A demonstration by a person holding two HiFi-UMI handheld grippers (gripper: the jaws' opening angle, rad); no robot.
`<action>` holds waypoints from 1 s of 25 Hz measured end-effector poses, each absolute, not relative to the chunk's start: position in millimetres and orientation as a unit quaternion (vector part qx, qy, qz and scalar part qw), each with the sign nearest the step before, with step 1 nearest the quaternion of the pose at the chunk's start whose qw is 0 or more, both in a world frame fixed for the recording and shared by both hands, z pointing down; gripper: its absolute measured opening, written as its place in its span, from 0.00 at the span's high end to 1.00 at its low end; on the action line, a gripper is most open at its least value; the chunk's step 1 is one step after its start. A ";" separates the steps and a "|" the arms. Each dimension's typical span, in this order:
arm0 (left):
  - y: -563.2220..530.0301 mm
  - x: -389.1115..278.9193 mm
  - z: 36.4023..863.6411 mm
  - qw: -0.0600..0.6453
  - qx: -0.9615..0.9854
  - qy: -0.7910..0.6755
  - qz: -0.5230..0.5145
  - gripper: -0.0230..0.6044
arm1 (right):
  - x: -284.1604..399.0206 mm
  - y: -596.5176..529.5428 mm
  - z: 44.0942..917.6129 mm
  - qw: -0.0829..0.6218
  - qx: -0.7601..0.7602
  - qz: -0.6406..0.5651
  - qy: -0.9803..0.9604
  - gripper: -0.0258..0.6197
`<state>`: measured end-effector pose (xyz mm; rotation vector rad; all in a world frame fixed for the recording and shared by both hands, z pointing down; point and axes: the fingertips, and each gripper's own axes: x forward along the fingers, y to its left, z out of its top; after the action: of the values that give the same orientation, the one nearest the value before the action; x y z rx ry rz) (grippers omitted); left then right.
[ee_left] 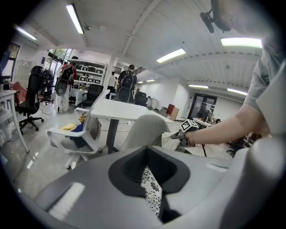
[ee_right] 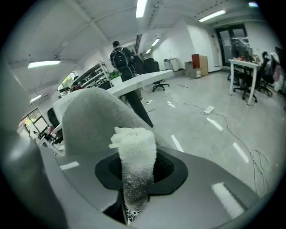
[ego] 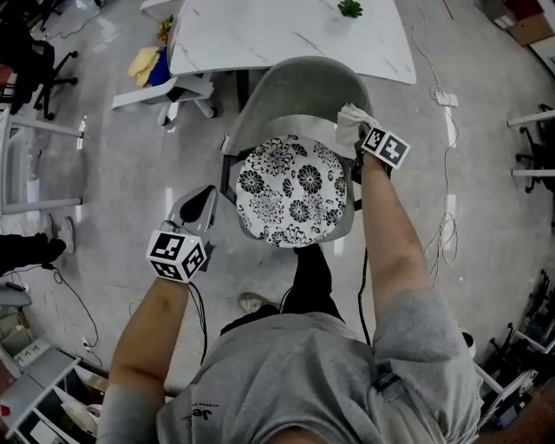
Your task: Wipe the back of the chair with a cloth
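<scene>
1. Right gripper (ego: 364,139): in your right hand, arm stretched forward. Its jaws are clamped on a white terry cloth (ee_right: 136,156), which stands up in a folded wad between them.

2. Cloth, position: at the right end of the chair back (ego: 299,87), on its upper rim. From your head view it looks pressed against the grey shell there. In the right gripper view the backrest fills the space directly behind the wad.

3. Left gripper (ego: 205,196): in your left hand, low beside the left edge of the seat, apart from the backrest. Its jaws are drawn almost together with nothing between them. Only a thin slit shows in the left gripper view, with the patterned cushion visible through it.

4. Chair: grey, with a curved one-piece back, directly in front of you.

5. Seat cushion (ego: 290,191): round, white with black floral print, lying on the seat.

6. Table (ego: 260,35): white marbled top, just beyond the chair back.

7. Small green plant (ego: 350,8): on the table's far edge.

8. Office chair (ego: 173,87): white-framed, left of the table.

9. Yellow cloth item (ego: 143,61): heaped on that office chair's seat, with something blue beside it.

10. Power strip (ego: 443,97): on the floor to the right, with cables trailing from it.
</scene>
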<state>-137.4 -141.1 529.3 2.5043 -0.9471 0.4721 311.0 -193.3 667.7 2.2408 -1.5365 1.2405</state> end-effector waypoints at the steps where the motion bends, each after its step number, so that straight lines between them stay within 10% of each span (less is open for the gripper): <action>1: -139.4 -141.4 528.6 0.210 0.899 -0.345 0.168 0.88 | 299.6 -198.5 663.9 0.094 0.731 0.404 -0.542 0.84; 15: -154.9 -161.0 574.8 0.258 0.852 -0.421 0.173 0.88 | 23.1 -270.7 753.7 0.347 0.287 0.261 -0.854 0.83; 25: -177.8 -151.0 602.8 0.299 0.826 -0.452 0.157 0.88 | 5.5 -309.4 794.8 0.334 0.334 0.303 -0.828 0.83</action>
<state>-151.0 -177.8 602.8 2.1928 -1.2014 0.4175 5.5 -309.4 794.8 0.8716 -2.1602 0.7921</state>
